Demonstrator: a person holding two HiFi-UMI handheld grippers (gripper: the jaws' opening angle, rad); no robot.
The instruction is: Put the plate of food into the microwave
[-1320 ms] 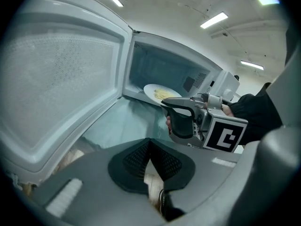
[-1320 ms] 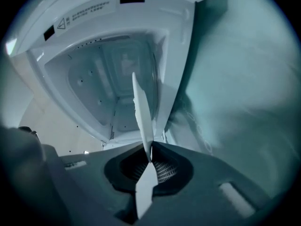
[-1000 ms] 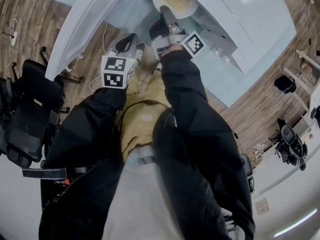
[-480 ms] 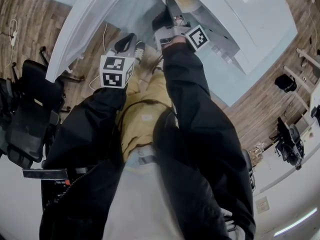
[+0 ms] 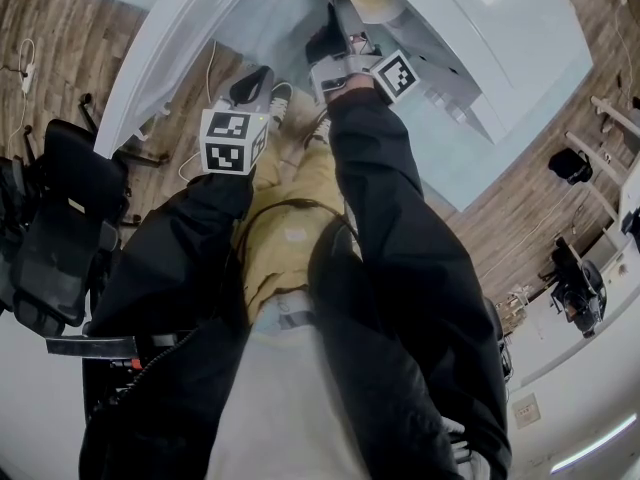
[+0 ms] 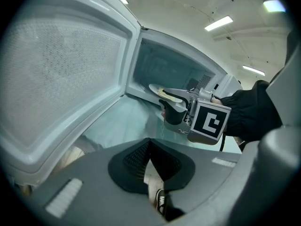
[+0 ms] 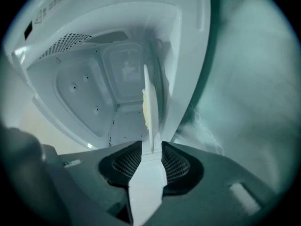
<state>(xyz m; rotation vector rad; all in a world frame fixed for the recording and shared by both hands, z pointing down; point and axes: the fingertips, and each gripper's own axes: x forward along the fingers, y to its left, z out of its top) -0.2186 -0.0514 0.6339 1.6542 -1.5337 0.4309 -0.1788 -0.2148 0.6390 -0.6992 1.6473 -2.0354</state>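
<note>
One second on, the plate [image 7: 149,102] is further past the front edge of the microwave [image 7: 84,79], the right gripper [image 7: 151,147] opening around its rim, so release looks underway; the left gripper [image 6: 149,142] is closed and empty.

Glossy white plate [image 7: 151,121]; smooth white microwave [image 7: 80,93] interior; wood-grain floor [image 5: 50,38].

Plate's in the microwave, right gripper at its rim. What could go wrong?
The right gripper is opening with the rim of the plate between its jaws: a crooked pull-back could drag it out. The plate looks close to the front edge of the microwave, so it could tip, or the door may hit it.
</note>
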